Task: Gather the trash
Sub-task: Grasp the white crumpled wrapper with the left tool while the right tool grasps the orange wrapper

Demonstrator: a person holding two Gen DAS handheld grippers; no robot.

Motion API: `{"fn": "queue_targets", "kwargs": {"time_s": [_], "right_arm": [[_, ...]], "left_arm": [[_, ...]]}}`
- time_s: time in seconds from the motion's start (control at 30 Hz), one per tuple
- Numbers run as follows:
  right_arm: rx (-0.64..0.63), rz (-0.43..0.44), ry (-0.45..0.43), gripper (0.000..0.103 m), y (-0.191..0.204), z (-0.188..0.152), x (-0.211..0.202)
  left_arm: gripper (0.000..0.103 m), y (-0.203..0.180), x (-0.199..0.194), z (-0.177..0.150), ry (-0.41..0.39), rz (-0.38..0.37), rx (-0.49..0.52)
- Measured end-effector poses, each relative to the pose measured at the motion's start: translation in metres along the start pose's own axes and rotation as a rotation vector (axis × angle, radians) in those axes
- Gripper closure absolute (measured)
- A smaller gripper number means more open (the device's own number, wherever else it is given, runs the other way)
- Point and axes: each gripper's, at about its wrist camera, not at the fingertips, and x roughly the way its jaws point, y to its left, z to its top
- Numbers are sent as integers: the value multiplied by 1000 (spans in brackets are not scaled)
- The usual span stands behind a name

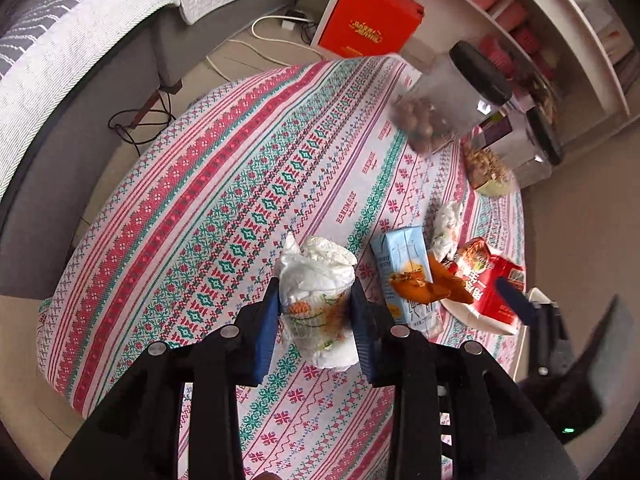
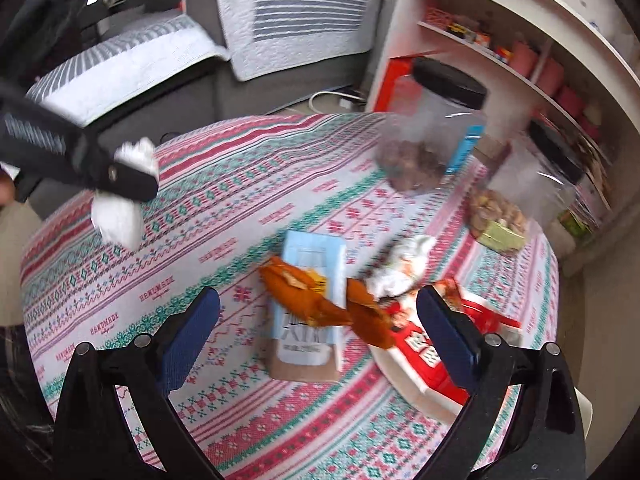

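My left gripper (image 1: 314, 320) is shut on a crumpled white tissue wad (image 1: 316, 288) with printed wrapper, held above the patterned tablecloth (image 1: 200, 208). The right wrist view shows it at the far left (image 2: 120, 216). My right gripper (image 2: 320, 336) is open and empty above a light blue milk carton (image 2: 308, 308), orange peels (image 2: 304, 292) and a red snack packet (image 2: 432, 356). A second crumpled tissue (image 2: 400, 272) lies behind the peels. The carton (image 1: 404, 264) and the packet (image 1: 488, 280) also show in the left wrist view.
Two clear jars with black lids stand at the table's far right, one with brown nuts (image 1: 448, 100), one beside it (image 1: 516, 152). A white shelf unit (image 1: 560, 20), a red box (image 1: 372, 20) and a grey sofa (image 1: 80, 60) surround the table.
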Motion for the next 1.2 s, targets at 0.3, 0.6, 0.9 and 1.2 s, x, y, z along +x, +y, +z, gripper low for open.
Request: {"fn": "queue_targets", "kwargs": {"time_s": [0.3,0.6,0.9,1.2], "right_arm": [[-7,32,45,39,12,5,37],[56,56,45,83,7,4,40],[177,103,-29,85,-12,12,11],[288,140,-99,85,-35,13,-22]], "left_arm": [[69,21,1,-1,25,17,-17],[69,37,-8,3,2,20,-40],[69,31,-17,4,-44,-29,-32],[69,17,-22,3,-84,-100,-25]]}}
